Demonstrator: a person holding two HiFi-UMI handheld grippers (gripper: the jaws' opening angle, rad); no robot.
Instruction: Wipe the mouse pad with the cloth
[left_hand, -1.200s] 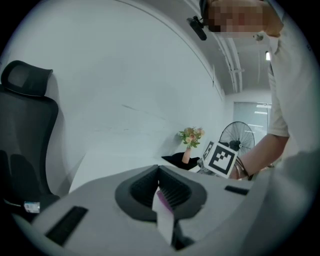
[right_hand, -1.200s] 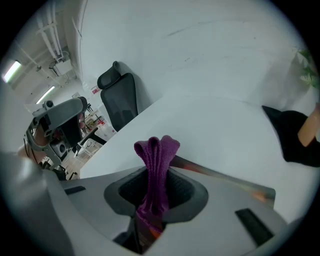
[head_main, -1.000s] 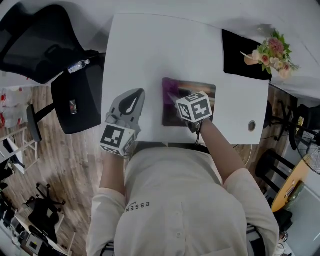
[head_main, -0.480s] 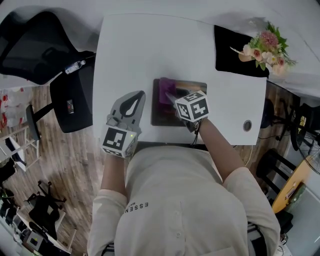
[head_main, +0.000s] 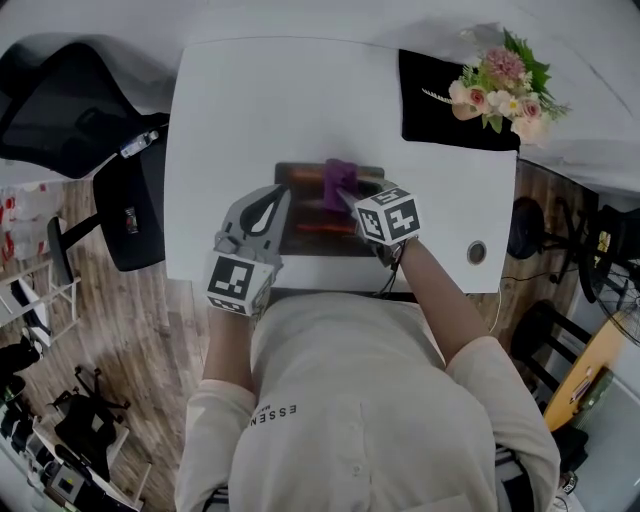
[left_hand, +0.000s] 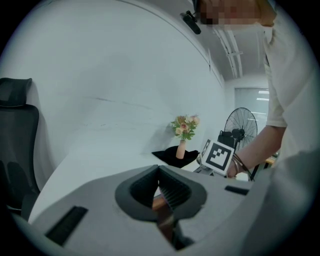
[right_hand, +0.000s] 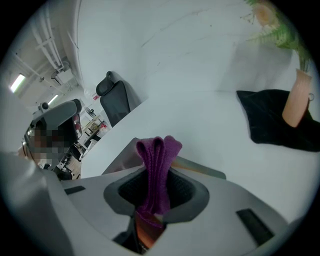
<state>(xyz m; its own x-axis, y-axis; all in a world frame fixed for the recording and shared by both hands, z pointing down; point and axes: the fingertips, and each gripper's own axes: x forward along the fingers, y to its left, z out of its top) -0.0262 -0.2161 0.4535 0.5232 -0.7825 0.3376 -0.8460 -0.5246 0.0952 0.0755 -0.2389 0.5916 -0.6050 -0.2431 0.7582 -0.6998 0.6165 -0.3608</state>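
In the head view the dark mouse pad (head_main: 310, 240) lies on the white table (head_main: 230, 100), near its front edge. My right gripper (head_main: 345, 197) is shut on a folded purple cloth (head_main: 340, 182), which rests on the far middle of the pad. In the right gripper view the cloth (right_hand: 156, 172) sticks out of the right gripper (right_hand: 156, 192), with the pad's edge (right_hand: 202, 168) behind it. My left gripper (head_main: 278, 192) lies over the pad's left edge, jaws together and empty. In its own view the left gripper (left_hand: 159, 172) has its ribbed pads meeting at the tip.
A vase of flowers (head_main: 497, 80) stands on a black cloth (head_main: 440, 105) at the table's far right corner. A cable hole (head_main: 476, 252) sits near the front right edge. A black office chair (head_main: 70, 100) stands left of the table. A fan (left_hand: 241, 134) stands beyond the table.
Both grippers have shifted right across the table. The cloth went from the pad's far left corner toward its middle. The left gripper now overlaps the pad's left edge.
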